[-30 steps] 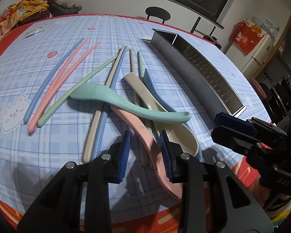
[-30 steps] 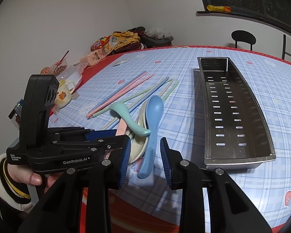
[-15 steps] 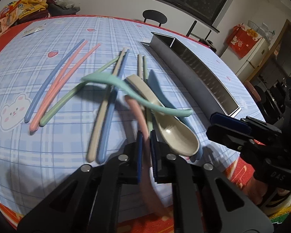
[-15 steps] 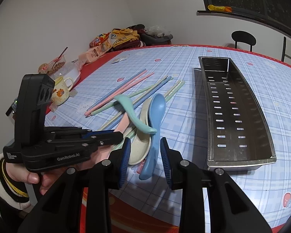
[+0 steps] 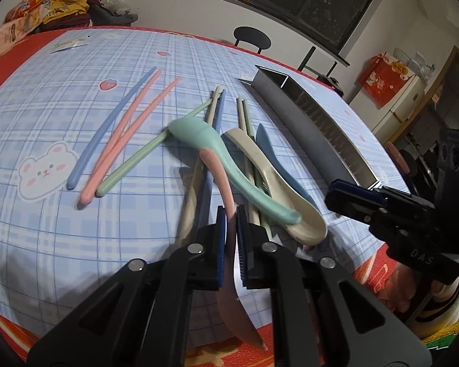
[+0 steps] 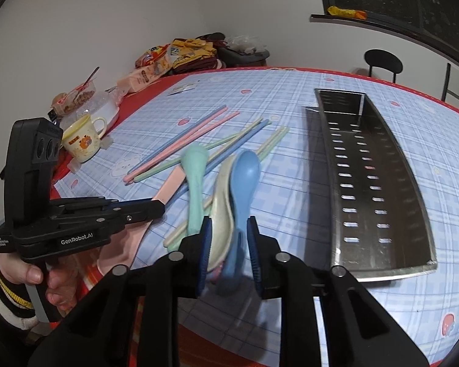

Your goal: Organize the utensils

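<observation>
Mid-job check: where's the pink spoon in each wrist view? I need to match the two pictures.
Left wrist: pink spoon runs down the lower centre, clamped between the left gripper pads, bowl toward the camera.
Right wrist: pink spoon sits left of centre, held in the left gripper, handle toward the chopsticks.
Shared landmark: the steel tray, right of the spoons in both.

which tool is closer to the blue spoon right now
Right. The right tool has the blue spoon handle between its closing jaws, beside the beige spoon. The left tool is shut on the pink spoon, across the pile.
</observation>
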{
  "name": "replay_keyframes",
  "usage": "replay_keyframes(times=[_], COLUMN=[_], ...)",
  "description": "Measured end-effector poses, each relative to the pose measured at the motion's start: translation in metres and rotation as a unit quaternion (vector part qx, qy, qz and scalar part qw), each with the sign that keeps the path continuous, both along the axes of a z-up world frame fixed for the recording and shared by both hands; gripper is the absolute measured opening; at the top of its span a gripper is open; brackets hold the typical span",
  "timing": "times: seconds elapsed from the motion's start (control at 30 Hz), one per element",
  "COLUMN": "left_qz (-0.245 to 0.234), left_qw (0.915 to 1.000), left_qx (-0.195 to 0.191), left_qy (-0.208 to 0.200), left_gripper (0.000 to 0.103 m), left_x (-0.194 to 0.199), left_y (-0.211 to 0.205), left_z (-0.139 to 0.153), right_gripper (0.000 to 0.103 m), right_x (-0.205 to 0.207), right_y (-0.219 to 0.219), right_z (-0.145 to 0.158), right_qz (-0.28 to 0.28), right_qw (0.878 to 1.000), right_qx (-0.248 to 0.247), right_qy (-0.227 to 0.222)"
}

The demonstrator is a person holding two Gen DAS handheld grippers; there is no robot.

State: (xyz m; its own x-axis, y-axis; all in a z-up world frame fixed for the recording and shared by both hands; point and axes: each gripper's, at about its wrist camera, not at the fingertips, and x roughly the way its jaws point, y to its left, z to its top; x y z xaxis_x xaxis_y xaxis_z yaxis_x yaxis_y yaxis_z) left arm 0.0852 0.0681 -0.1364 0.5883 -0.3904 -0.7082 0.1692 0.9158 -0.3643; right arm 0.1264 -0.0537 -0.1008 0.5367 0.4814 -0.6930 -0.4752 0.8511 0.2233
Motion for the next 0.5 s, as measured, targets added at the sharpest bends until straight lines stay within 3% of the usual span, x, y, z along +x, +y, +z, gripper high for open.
replay_keyframes(times=[0.5], left_qz=[0.017], left_qw=[0.9994], left_qx=[-0.03], left_qy=[-0.007], left_gripper=[0.011], left_x=[-0.004], left_y=[0.009], left_z=[-0.005], right_gripper=[0.017], right_x=[0.029], right_y=[0.03], right_z=[-0.016], right_qz=[0.022], right_qw=[0.999], right_qx=[-0.008], right_qy=[0.03])
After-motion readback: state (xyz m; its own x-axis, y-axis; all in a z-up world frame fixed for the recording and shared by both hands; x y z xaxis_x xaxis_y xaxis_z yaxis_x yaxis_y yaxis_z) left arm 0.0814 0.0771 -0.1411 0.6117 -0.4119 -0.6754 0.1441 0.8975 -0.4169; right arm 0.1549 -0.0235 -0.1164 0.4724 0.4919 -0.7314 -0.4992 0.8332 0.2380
